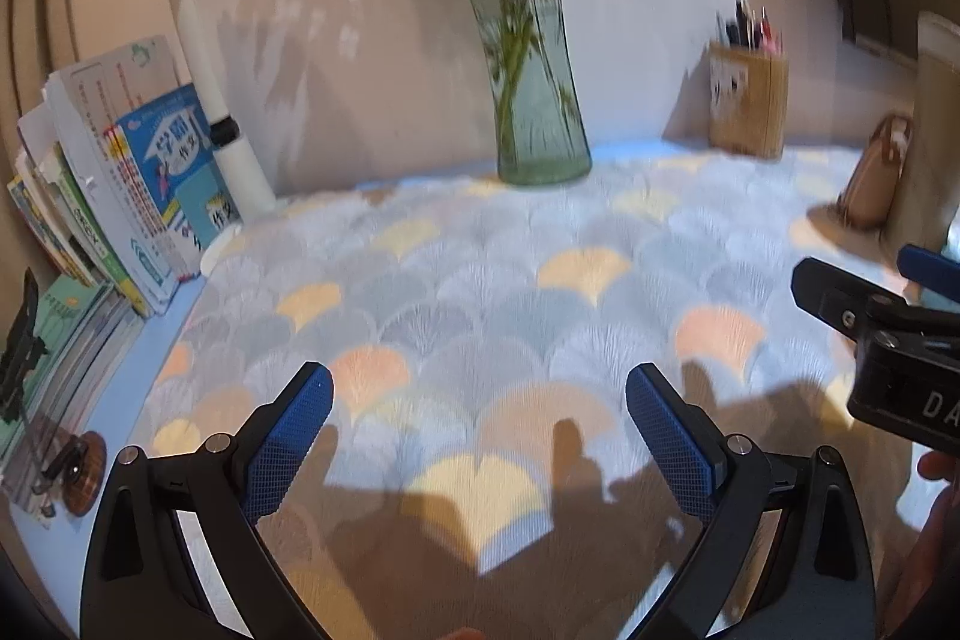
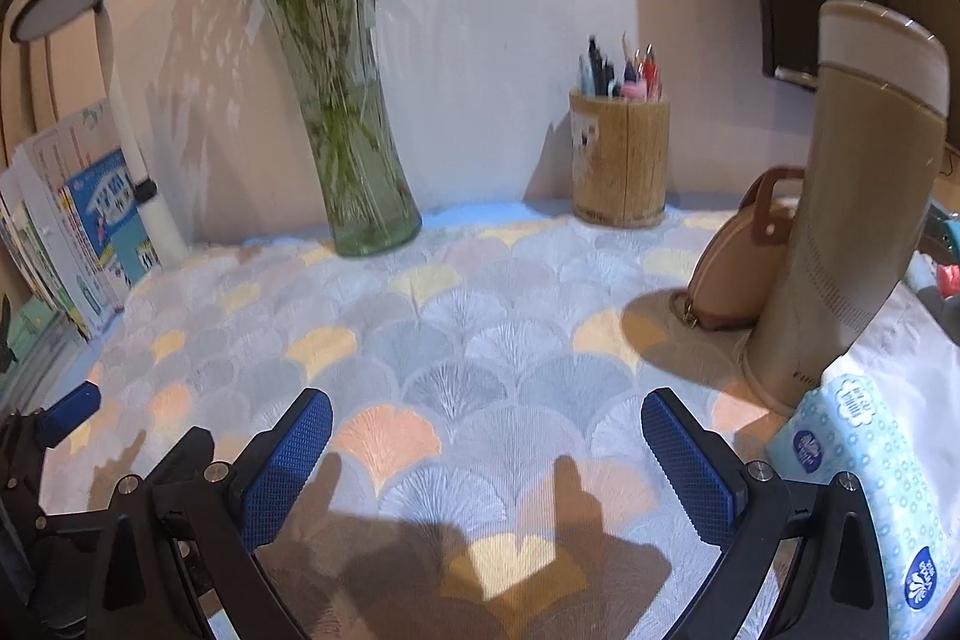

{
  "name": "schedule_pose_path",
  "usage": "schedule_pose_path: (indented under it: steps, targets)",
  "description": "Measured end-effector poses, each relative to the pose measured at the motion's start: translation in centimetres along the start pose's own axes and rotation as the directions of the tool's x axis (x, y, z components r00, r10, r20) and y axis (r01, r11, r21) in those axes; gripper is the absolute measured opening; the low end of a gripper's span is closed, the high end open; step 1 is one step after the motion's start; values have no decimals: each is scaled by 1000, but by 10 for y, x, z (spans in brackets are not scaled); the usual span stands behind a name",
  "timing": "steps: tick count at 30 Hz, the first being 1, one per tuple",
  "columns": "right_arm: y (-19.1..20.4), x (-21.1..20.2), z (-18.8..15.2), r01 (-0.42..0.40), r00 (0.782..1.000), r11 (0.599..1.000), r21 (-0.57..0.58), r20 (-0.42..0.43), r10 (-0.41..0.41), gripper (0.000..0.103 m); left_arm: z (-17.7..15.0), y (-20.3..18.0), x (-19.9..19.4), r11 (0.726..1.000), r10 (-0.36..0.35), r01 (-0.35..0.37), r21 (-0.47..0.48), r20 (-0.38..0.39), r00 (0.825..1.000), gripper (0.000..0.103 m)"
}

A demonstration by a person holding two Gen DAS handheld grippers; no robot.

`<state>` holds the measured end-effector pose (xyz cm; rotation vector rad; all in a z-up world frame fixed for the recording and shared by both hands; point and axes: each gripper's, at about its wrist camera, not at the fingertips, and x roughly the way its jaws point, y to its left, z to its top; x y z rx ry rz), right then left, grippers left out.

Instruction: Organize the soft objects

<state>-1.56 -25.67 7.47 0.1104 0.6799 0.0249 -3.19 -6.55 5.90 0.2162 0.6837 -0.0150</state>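
Cloth with a fan-shaped leaf pattern in grey, yellow and orange (image 2: 456,340) covers the surface, and its broad middle lies bare. The left gripper (image 1: 480,436) hovers over the near part with blue ribbed fingers (image 1: 294,436) spread wide and empty; the right gripper (image 2: 486,460) hovers just beside it, also wide and empty. Along the back edge stand a green glass vase of stems (image 2: 354,148) and a round bamboo pen holder (image 2: 621,160). Leaning books (image 1: 126,196) and a white desk lamp (image 1: 198,40) crowd the left edge. At the right edge a tall beige cylinder (image 2: 852,220) and tan round pouch (image 2: 732,256) stand touching, with a soft blue-white tissue pack (image 2: 864,490) just in front.
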Motion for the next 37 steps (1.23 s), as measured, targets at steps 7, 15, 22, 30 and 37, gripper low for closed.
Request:
schedule_pose_path:
  steps: [7,15,22,30,37]
  targets:
    - [1,9,-8,7,996,1000,-10,-89,-8,103,-12,-4,4,998,58,-55,41,-70,996,98]
    - [-5,28,-11,-12,980,1000,19,-200,16,103,-12,-8,13,993,101,-92,77,-122,987,98]
    - [2,38,-16,-9,969,1000,-24,-247,3,103,-11,-6,24,996,81,-72,59,-177,981,100]
    - [7,45,-19,-2,956,998,-57,-294,-15,103,-10,12,37,998,-50,40,-47,-251,967,102]
    - [3,48,-18,-5,954,999,-36,-300,-6,103,-10,26,48,982,-164,131,-134,-281,946,102]
